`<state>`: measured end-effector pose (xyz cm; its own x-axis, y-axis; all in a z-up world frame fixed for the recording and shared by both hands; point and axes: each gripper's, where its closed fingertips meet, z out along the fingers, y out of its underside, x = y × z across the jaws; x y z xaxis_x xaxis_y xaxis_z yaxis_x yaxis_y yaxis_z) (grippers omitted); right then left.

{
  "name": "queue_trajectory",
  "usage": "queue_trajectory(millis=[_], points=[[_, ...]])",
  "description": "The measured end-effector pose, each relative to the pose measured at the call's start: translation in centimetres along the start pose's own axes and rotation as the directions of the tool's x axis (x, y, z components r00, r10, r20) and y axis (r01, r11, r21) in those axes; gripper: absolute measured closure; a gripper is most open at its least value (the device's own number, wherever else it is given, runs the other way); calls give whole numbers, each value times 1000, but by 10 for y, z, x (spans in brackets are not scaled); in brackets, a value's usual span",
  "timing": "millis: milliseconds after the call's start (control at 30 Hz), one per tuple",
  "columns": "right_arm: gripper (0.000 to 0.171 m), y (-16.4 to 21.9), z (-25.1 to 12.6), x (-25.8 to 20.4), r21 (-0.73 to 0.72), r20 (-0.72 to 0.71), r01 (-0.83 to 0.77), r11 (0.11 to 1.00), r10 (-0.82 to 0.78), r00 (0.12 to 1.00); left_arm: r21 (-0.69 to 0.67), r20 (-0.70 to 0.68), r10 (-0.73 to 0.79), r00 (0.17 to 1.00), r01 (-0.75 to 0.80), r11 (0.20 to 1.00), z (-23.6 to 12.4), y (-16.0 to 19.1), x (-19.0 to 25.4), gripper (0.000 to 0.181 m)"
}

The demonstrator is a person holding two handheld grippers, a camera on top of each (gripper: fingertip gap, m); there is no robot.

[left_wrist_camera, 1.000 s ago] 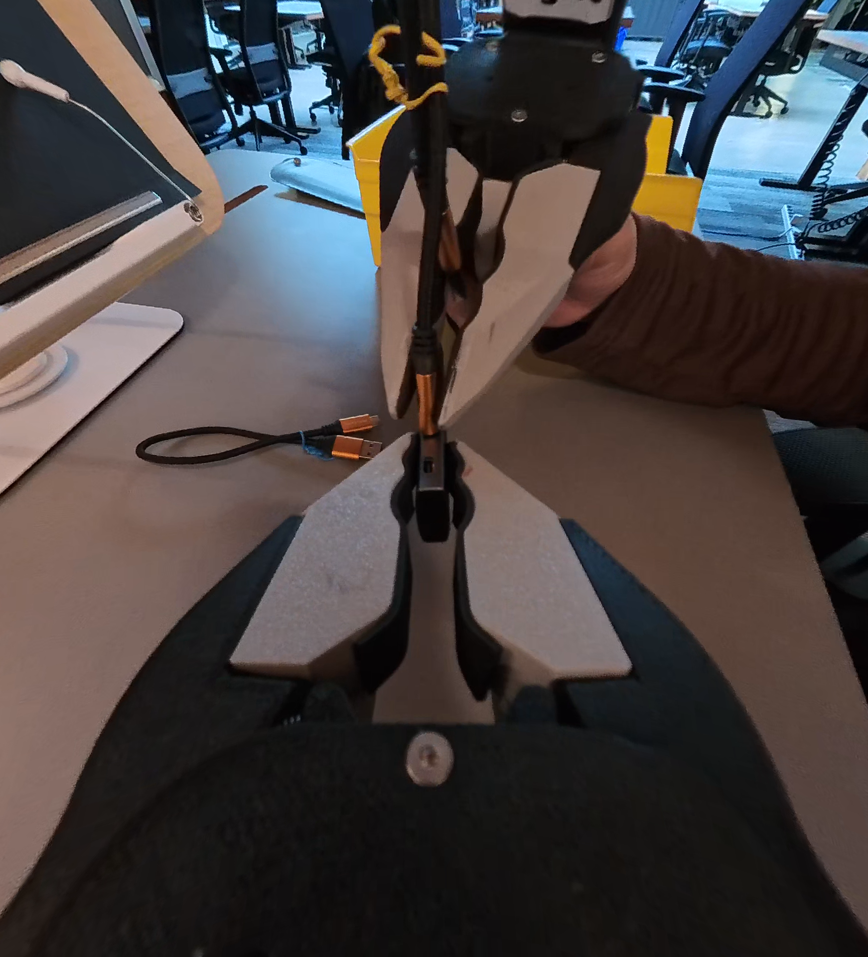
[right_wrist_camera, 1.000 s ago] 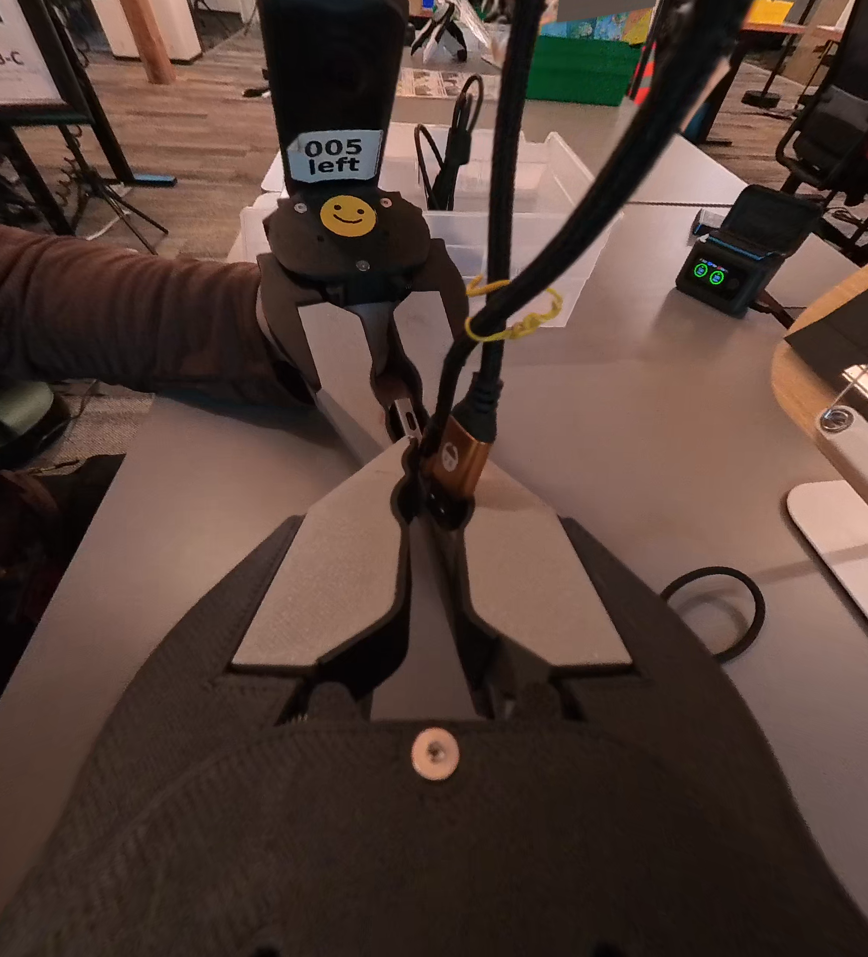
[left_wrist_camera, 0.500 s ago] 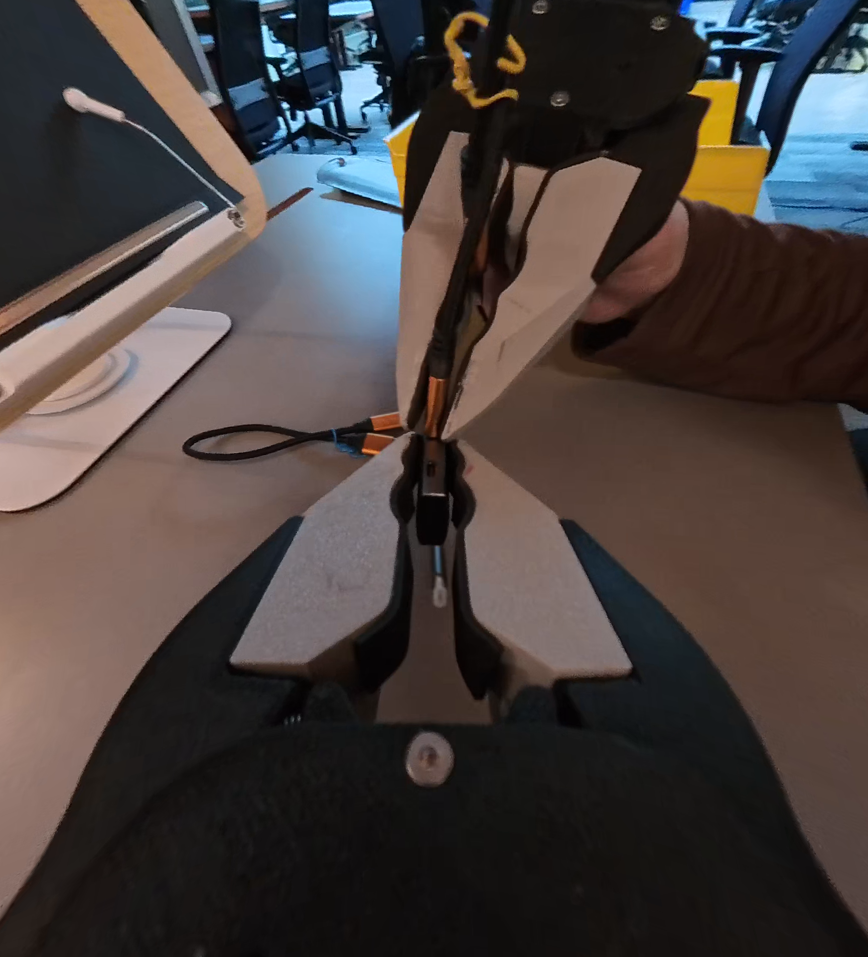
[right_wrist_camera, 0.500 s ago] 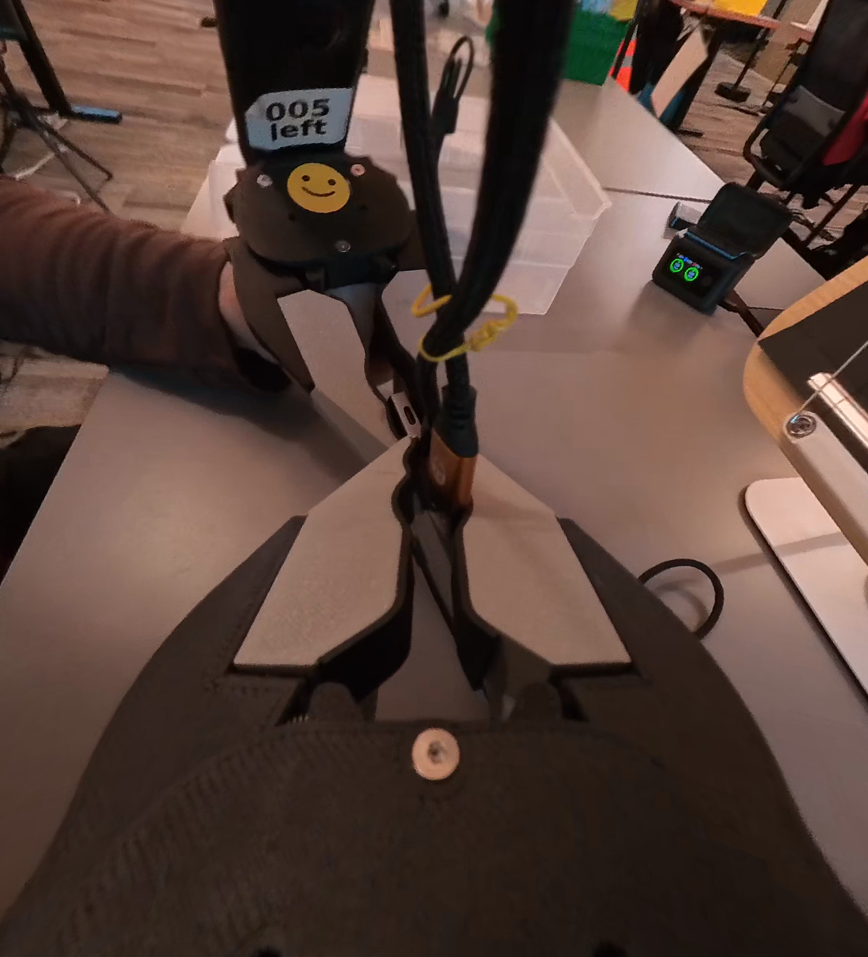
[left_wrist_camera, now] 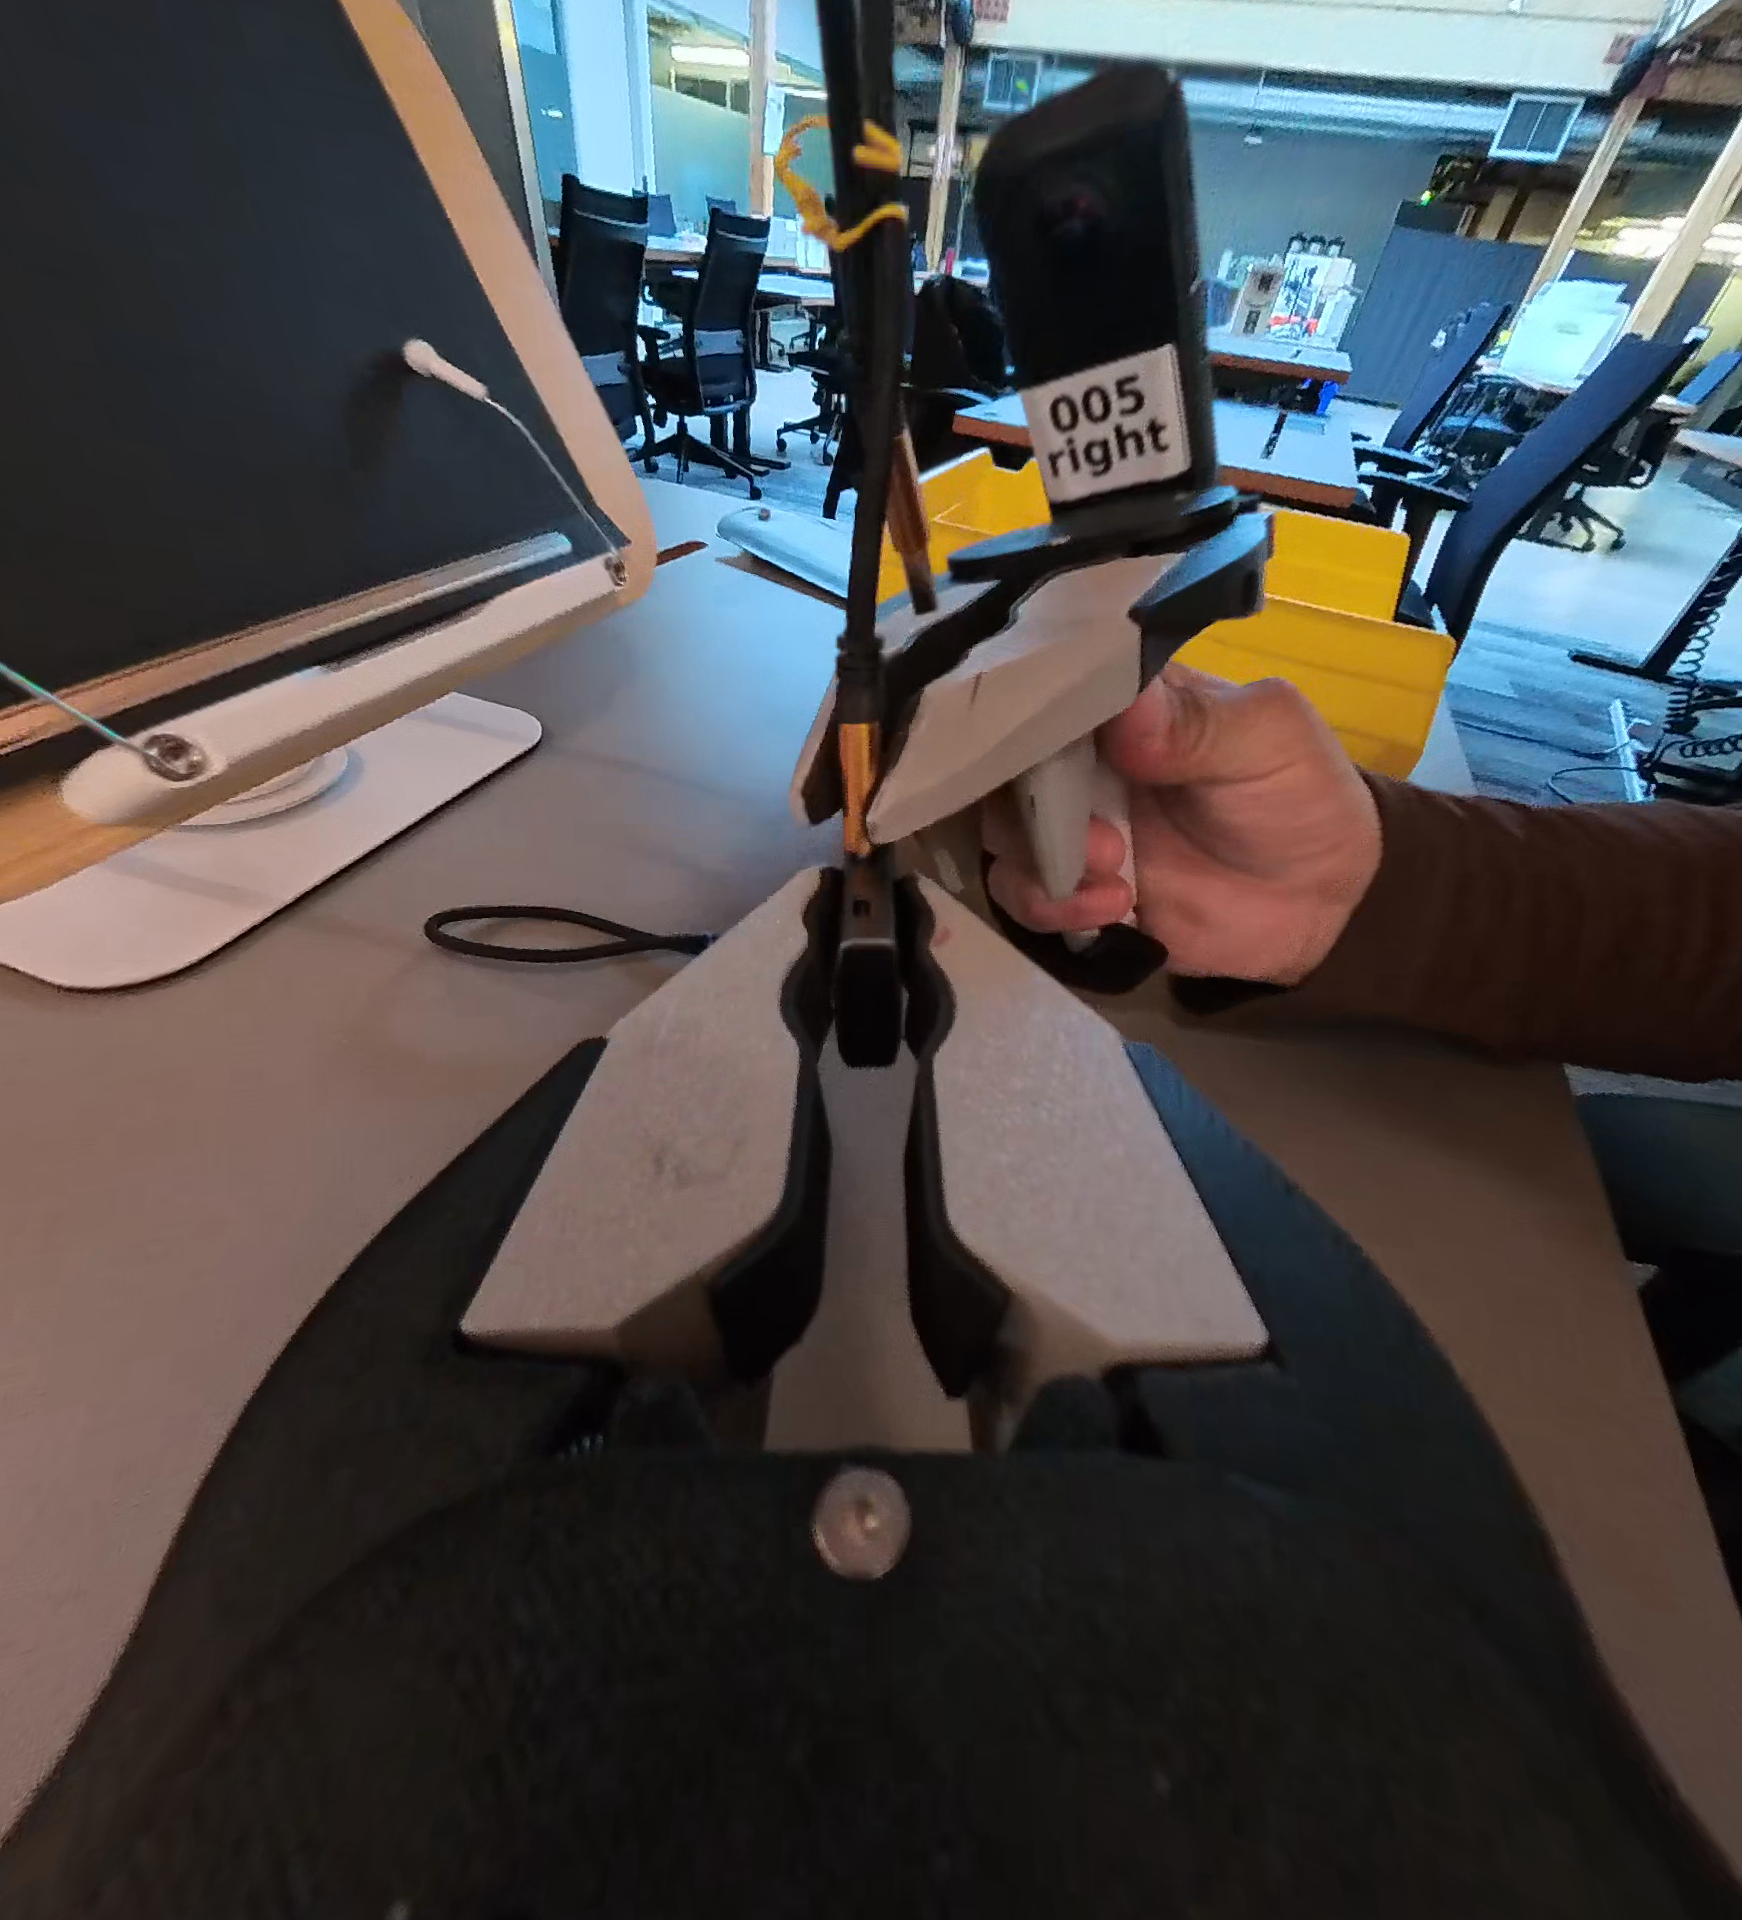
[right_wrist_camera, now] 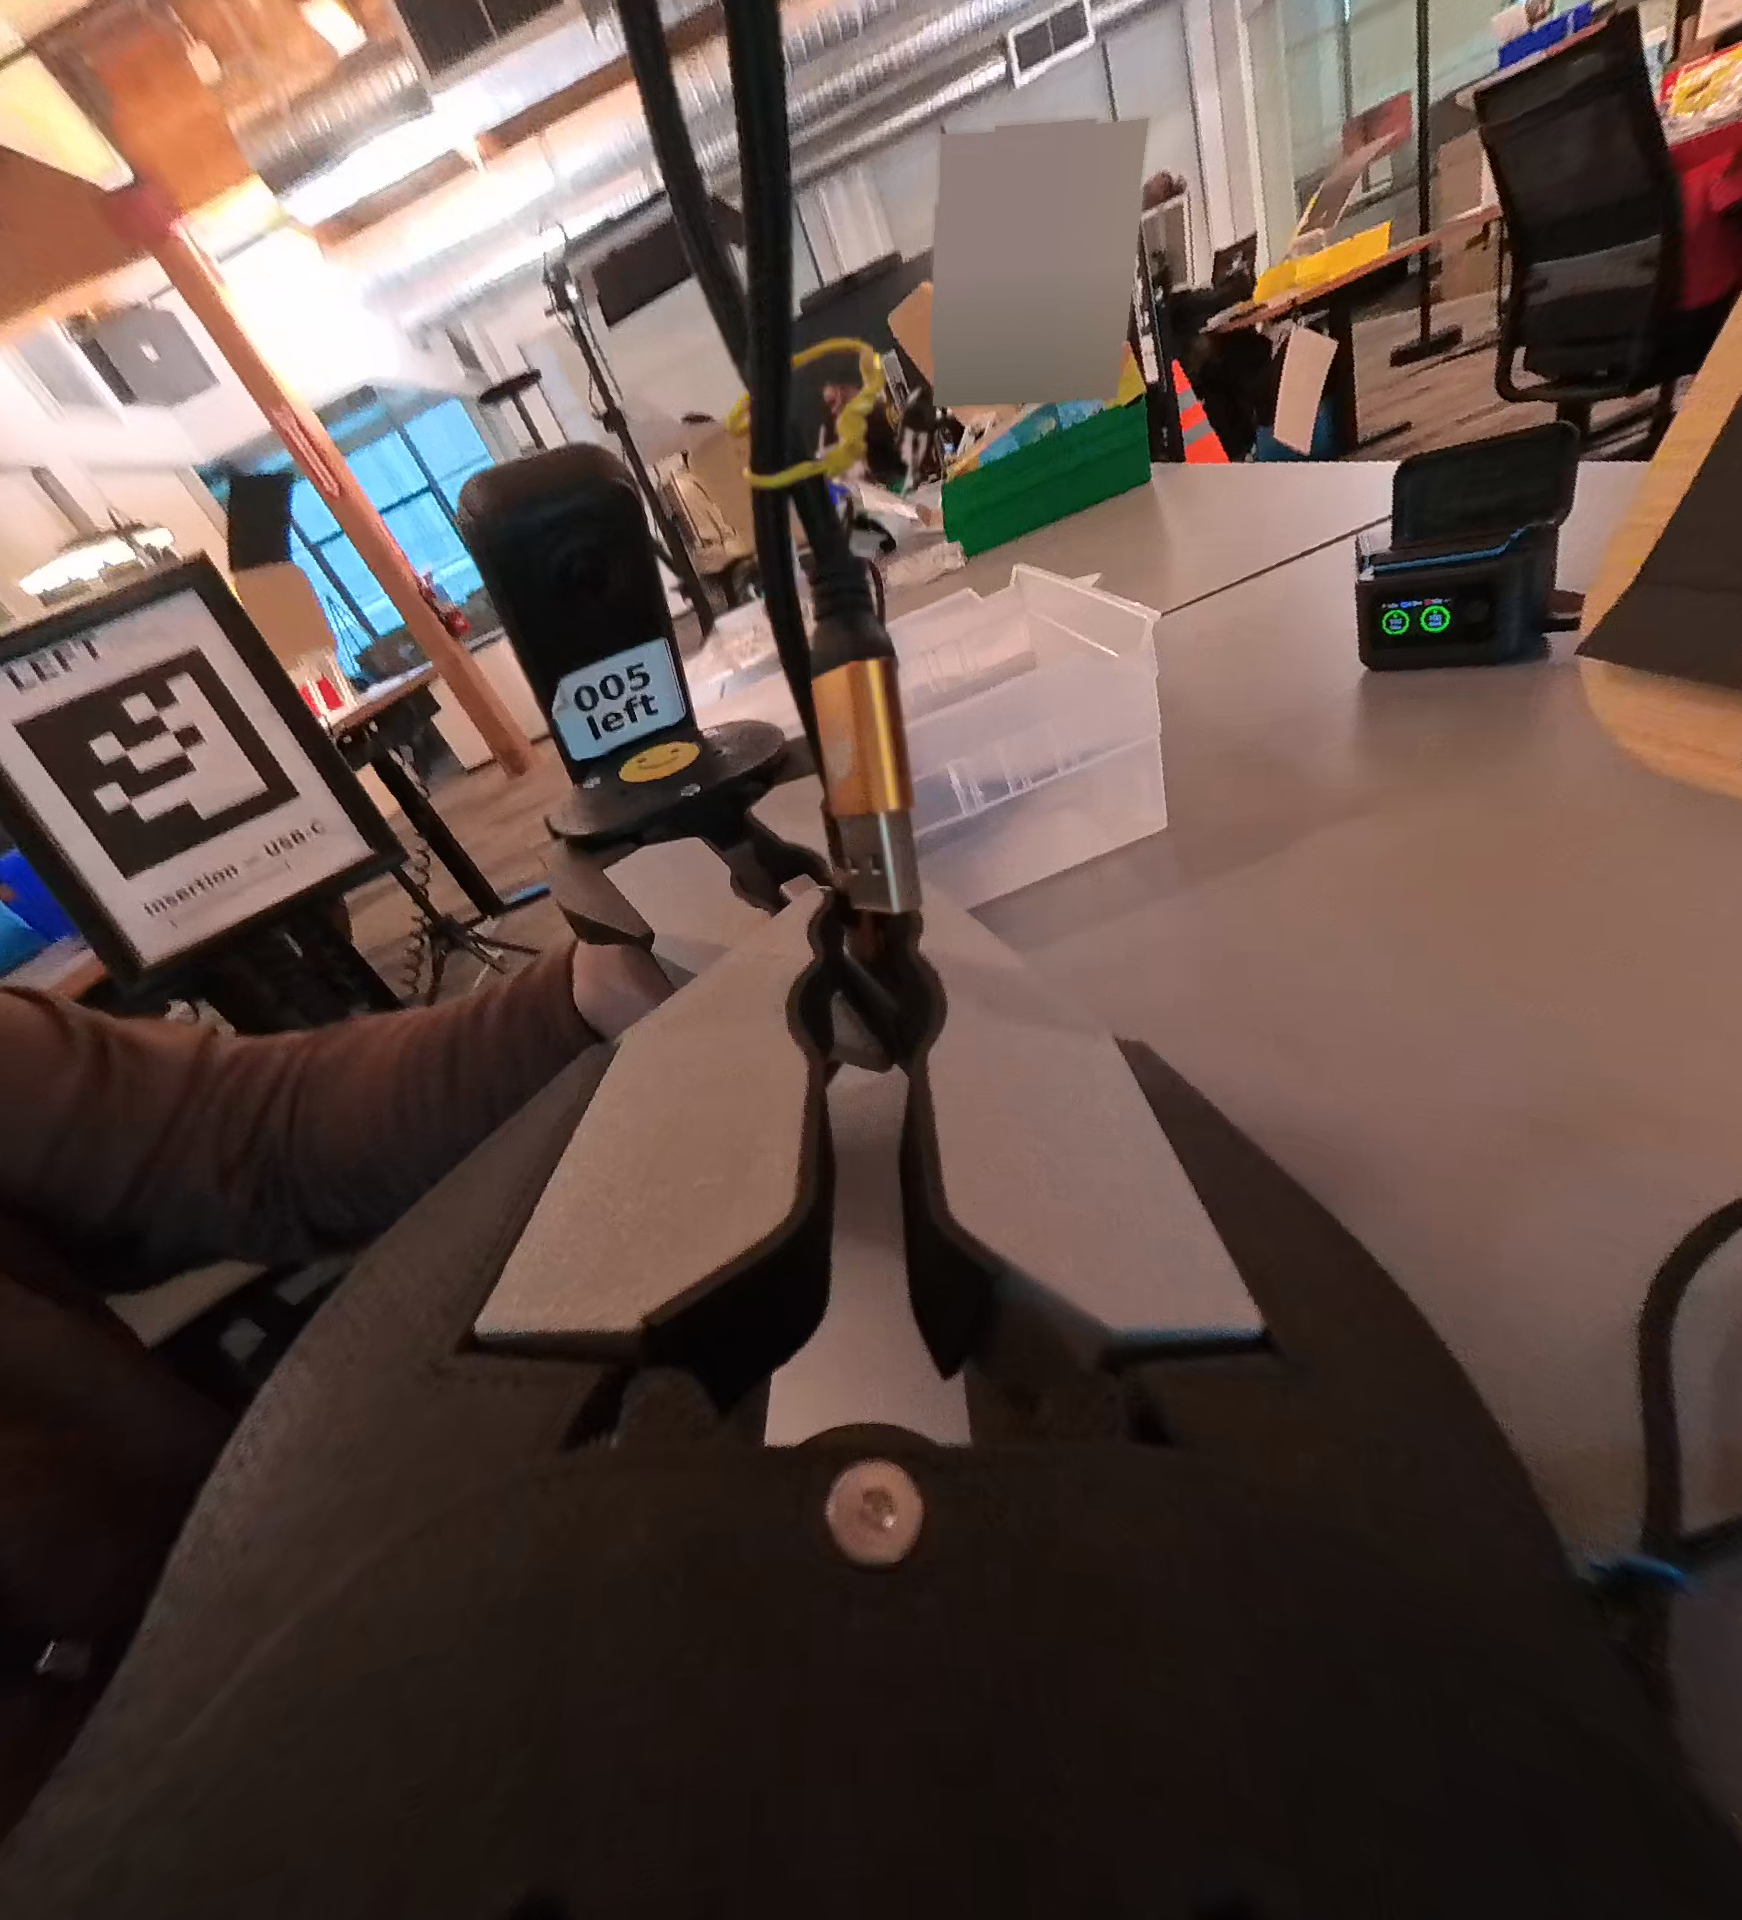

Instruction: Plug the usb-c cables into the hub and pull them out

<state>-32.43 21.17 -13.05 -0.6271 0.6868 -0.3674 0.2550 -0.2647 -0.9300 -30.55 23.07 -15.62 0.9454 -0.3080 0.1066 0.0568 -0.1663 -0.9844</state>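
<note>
My left gripper is shut on a small black hub, held upright above the table. My right gripper is shut on a black usb-c cable at its gold-sleeved plug. In the left wrist view the right gripper comes in from the right, and the plug points down with its tip touching the hub's top end. I cannot tell whether it is seated. The cable runs straight up, bundled with a yellow tie. The left gripper shows just behind my right fingertips.
A second black cable lies looped on the table, also seen at the right. A monitor on a white stand is left. A yellow bin, a clear plastic box, a black device with green lights and a framed marker sign stand around. Both grippers' tips are close together, under 4 cm apart.
The right gripper has swung from pointing steeply down over the hub to lying more level at its right. Both views have tilted up. The plug tip stays at the hub's top.
</note>
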Motion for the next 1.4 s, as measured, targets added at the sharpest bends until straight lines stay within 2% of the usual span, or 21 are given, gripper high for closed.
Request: queue_trajectory(millis=[300, 600, 733, 867, 1033, 1167, 1400], points=[[167, -21, 1, -6, 166, 72, -128, 978, 117, 990, 113, -65, -77, 995, 84, 990, -14, -20, 3, 173], [166, -19, 1, -9, 85, -26, 33, 996, -31, 999, 161, -155, -143, 978, 167, 973, -14, -23, 5, 172], [165, -23, -4, -20, 112, 76, 0, 994, -9, 997, 208, -204, -128, 971, 170, 963, -12, -30, 16, 168], [165, -21, -3, -24, 119, 146, -55, 991, 38, 989, 206, -149, -52, 988, 82, 975, -10, -30, 20, 169], [166, -15, 0, -25, 58, 107, 5, 998, -11, 994, 148, -81, 48, 996, -36, 988, -9, -24, 17, 173], [160, -20, -3, -32, 55, 117, 40, 998, -47, 992, 191, -106, 10, 994, 10, 982, -11, -30, 20, 173], [158, -17, -4, -32, 11, 98, 116, 993, -116, 988, 185, -129, -29, 991, 52, 981, -9, -28, 20, 173]])
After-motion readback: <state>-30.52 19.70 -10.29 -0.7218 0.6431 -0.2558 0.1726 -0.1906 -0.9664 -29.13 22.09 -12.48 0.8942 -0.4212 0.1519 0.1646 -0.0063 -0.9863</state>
